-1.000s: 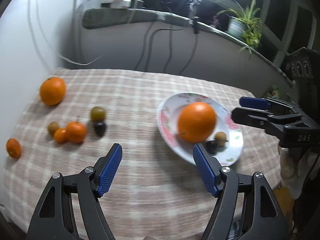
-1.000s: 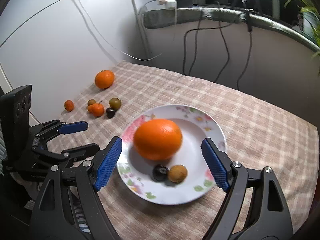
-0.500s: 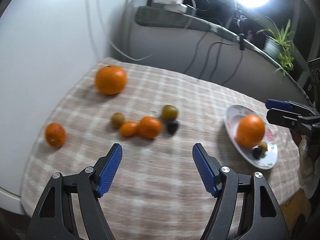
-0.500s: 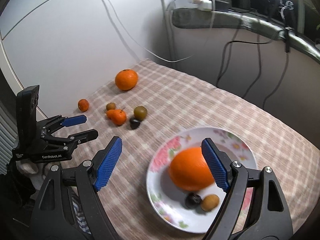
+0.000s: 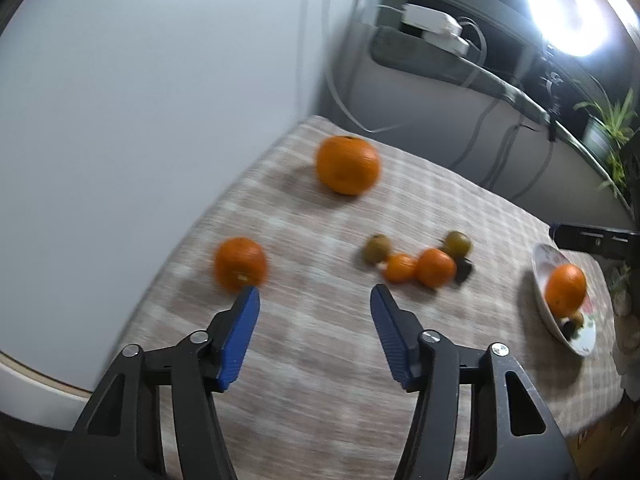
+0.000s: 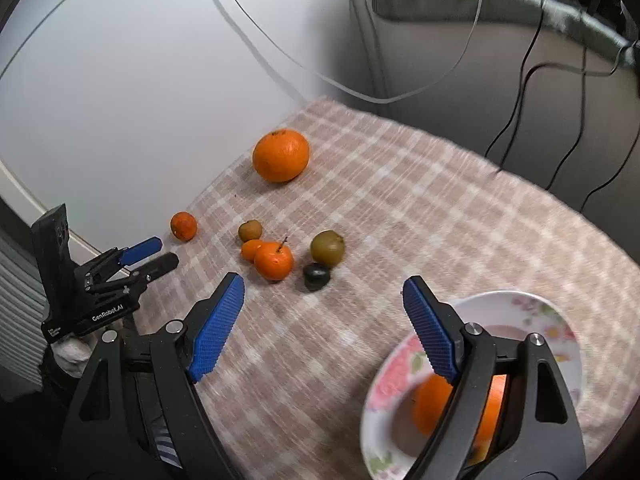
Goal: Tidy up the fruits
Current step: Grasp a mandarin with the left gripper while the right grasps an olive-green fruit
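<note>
Your left tool (image 5: 314, 294) is spread wide, empty; small mandarin (image 5: 240, 264) sits just past its left finger, frame centre-left. Shift left to centre it btwn pads, then close gently. Right tool (image 6: 322, 292) gapes empty; plate (image 6: 532, 304) lower right.

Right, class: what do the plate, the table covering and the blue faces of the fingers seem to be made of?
Plate: probably glazed ceramic, glossy white with a printed floral rim; melamine is possible.
Table covering: woven cloth, matte, with a beige-and-white check.
Finger pads: likely rubber or soft plastic, matte blue and finely ribbed, on black, seemingly plastic fingers.
</note>
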{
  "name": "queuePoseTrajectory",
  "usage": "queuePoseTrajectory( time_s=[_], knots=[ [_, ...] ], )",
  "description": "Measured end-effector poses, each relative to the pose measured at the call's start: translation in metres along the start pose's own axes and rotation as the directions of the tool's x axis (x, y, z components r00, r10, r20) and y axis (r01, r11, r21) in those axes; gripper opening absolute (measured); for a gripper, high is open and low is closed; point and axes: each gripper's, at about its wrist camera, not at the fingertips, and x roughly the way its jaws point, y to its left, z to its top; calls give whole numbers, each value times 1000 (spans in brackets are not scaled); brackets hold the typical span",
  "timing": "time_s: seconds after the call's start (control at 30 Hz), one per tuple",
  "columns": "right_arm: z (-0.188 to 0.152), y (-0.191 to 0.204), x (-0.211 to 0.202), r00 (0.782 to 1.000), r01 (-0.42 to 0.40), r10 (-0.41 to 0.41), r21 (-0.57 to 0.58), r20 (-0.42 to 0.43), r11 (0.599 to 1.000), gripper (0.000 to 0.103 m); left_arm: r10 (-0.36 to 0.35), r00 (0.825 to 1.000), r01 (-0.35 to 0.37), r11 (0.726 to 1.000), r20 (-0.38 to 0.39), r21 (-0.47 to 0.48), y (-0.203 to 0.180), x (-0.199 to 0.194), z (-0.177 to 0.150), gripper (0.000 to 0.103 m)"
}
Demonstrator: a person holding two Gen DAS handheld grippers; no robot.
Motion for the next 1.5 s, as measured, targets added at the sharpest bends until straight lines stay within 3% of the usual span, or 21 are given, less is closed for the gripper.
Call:
queuePoseTrajectory(
  time_s=[0.07,0.17,0.27,0.53,0.73,1.0,1.23,1.5],
  knots=[
    [4,-2,10,1000,-18,19,34,-22,999,81,19,1000,-19,1000,-1,-8,9,4,2,45],
    [10,-5,26,998,-24,28,71,-55,997,73,38,999,-38,999,-12,-9,17,9,2,40],
    [15,-5,38,997,-20,27,84,-79,996,68,51,998,-51,999,-21,-12,23,15,3,40],
    [28,-4,67,992,5,7,98,-124,995,67,86,996,-87,996,-37,-25,33,28,7,40],
    [33,-5,90,987,29,-11,108,-161,994,54,82,995,-83,996,-49,-22,33,34,8,40],
    [33,-14,107,981,60,-35,123,-193,991,49,94,993,-95,995,-68,-18,35,40,8,40],
    [34,-14,115,979,50,-24,123,-202,991,48,91,993,-93,995,-75,-21,36,46,11,40],
    [34,-10,123,978,20,6,123,-209,992,36,74,994,-77,996,-75,-33,36,50,13,38]
  ],
)
